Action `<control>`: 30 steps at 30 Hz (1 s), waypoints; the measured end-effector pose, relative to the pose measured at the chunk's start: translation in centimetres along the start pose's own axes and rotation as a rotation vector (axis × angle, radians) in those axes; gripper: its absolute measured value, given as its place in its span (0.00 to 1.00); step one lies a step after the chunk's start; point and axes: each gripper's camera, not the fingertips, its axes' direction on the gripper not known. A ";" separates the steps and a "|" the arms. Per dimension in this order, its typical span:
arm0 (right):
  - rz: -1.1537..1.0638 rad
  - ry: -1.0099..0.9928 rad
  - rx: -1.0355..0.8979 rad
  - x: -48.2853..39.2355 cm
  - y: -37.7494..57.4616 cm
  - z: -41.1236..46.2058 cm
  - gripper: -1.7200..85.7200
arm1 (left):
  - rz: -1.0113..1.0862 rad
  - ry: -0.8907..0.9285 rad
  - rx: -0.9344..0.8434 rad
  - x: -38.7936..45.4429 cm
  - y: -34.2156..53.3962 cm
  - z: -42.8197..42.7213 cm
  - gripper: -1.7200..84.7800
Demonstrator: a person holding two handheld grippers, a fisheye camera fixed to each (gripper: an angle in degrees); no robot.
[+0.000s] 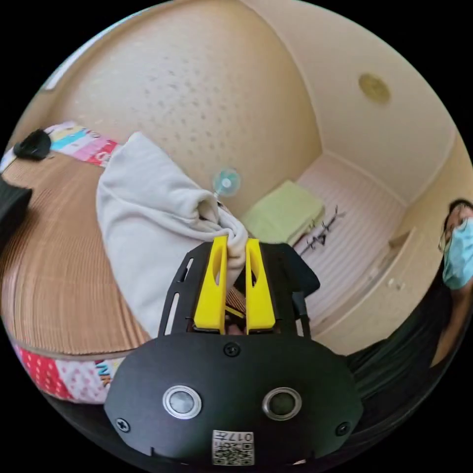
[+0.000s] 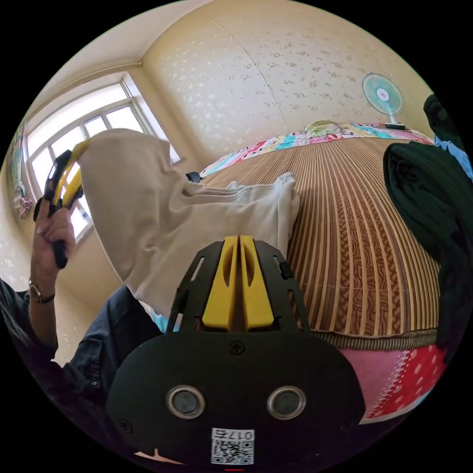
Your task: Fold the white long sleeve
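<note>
Shirt: your white long sleeve (image 1: 148, 231) hangs bunched above the bed's woven mat (image 1: 54, 256), lifted off it.
Left gripper (image 1: 236, 244): jaws clenched on a bunched fold of the shirt.
Right gripper (image 2: 239, 241): jaws pressed together at the shirt's lower edge; I cannot tell whether cloth sits between them.
Right gripper view: your hand (image 2: 49, 231), a window (image 2: 93, 133), dark clothes (image 2: 428, 197) on the mat.
Left gripper view: a green cloth (image 1: 286, 212).

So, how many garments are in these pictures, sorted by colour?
White cotton long-sleeve top: 1
Dark green garment heaped on the woven bamboo mat: 1
Black garment at the mat's far edge: 1
Total: 3
</note>
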 end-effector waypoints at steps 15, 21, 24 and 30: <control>0.333 -0.119 -0.121 7.3 7.1 -15.6 0.15 | -0.401 -0.287 -0.139 -8.4 14.4 -2.4 0.26; 0.569 -0.570 -0.146 10.3 11.1 -12.8 0.22 | -0.719 0.149 -0.167 -13.5 22.1 1.6 0.19; 0.638 -0.734 -0.146 11.6 12.2 -11.4 0.27 | -0.648 0.188 -0.314 -10.3 23.6 2.8 0.16; 0.646 -1.179 -0.070 13.3 11.3 -9.9 0.23 | -0.449 0.186 -0.366 0.8 27.8 0.7 0.15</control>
